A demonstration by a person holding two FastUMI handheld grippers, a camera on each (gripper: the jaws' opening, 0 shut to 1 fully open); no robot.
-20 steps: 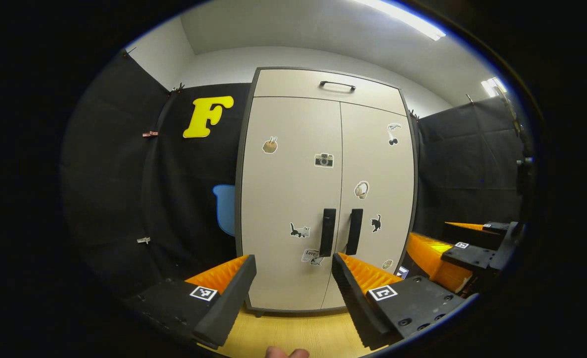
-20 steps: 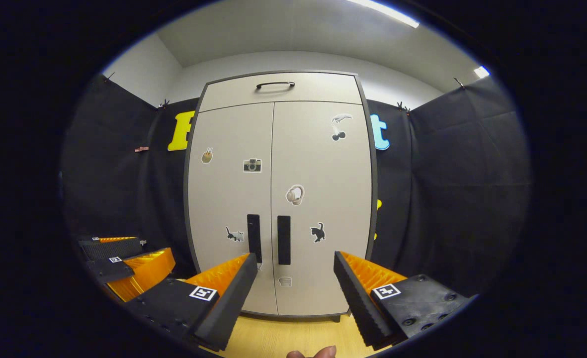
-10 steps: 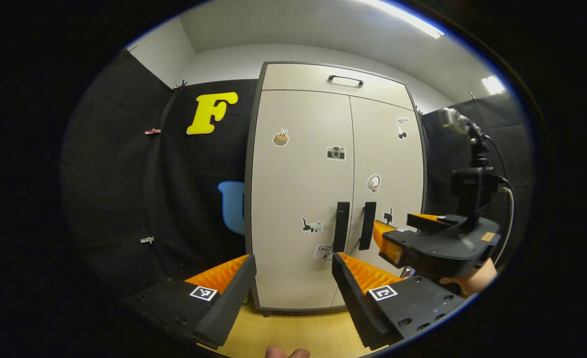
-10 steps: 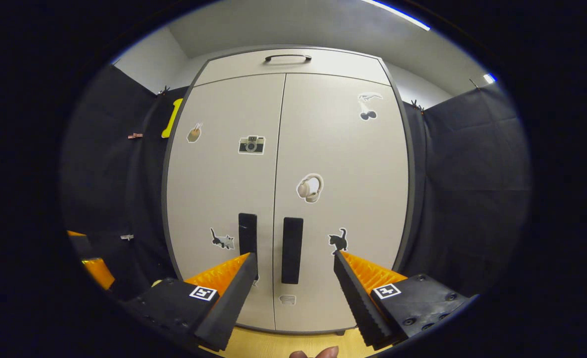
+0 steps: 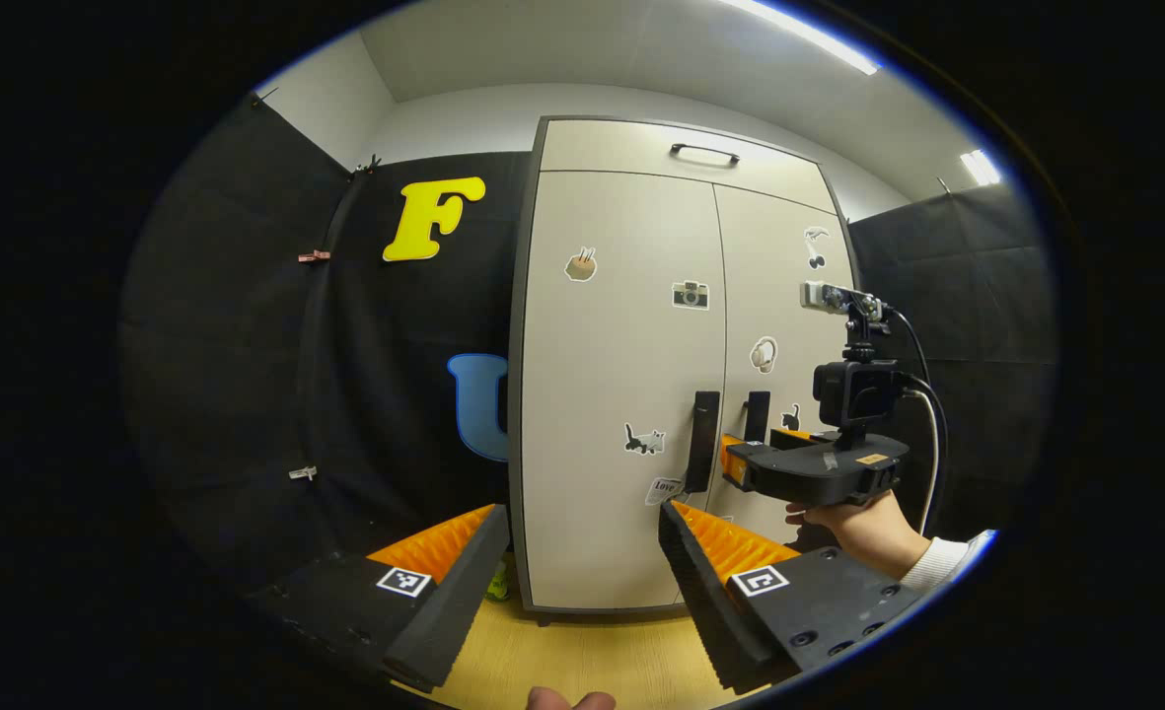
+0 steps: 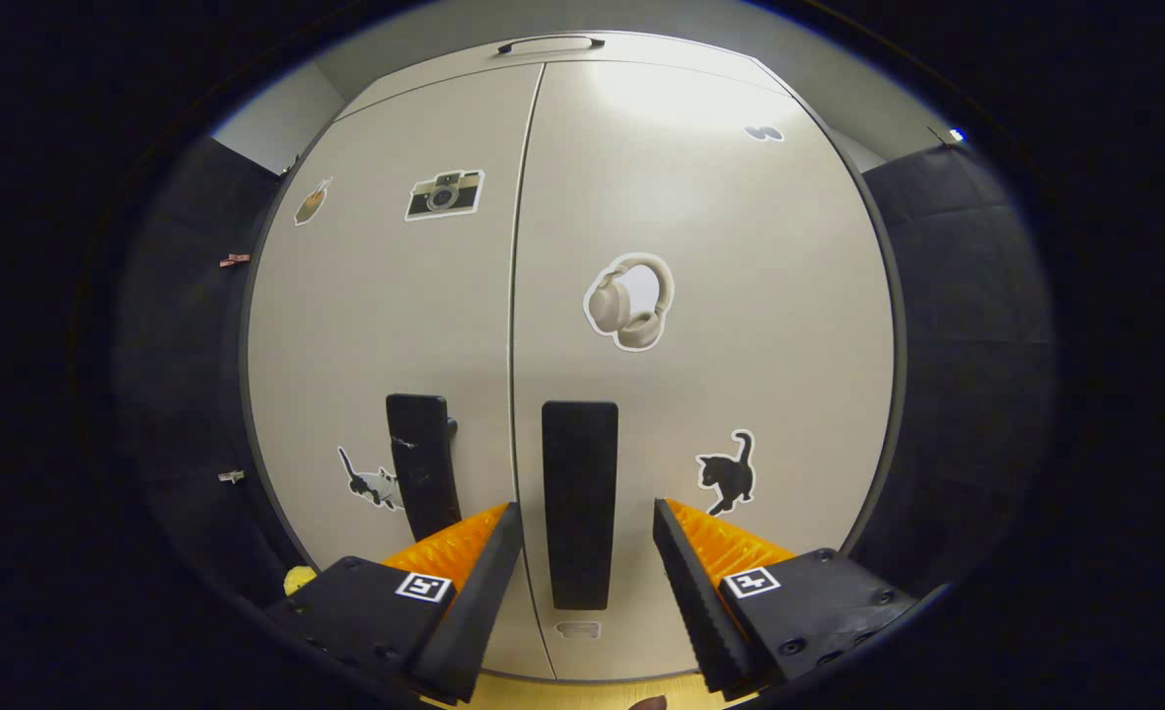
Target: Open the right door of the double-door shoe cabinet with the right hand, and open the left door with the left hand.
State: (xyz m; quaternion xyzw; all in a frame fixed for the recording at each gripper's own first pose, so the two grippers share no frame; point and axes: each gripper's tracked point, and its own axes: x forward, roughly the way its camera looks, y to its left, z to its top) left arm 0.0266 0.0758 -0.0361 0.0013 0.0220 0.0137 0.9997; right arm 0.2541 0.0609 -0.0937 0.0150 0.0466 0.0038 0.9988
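Note:
The beige double-door shoe cabinet [image 5: 621,394] stands with both doors closed and stickers on their fronts. In the right gripper view, the right door's black vertical handle [image 6: 579,503] sits between the fingers of my open right gripper [image 6: 582,518], which is close to the door; whether the fingers touch the handle I cannot tell. The left door's handle [image 6: 422,475] stands just left of the seam. In the left gripper view my left gripper [image 5: 582,523] is open and well back from the cabinet, with the left handle [image 5: 702,441] above its right finger. A hand [image 5: 863,528] holds the right gripper [image 5: 740,461] up at the right handle [image 5: 758,415].
Black cloth walls [image 5: 247,375] flank the cabinet on both sides. A top drawer with a black handle [image 5: 704,152] sits above the doors. Light wooden floor [image 5: 592,661] runs in front of the cabinet, and a small yellow-green object [image 5: 496,587] lies by its left foot.
My right gripper has moved forward to the cabinet, so the right handle now lies between its fingers. The left gripper has drifted slightly left and stays back. Both doors remain closed.

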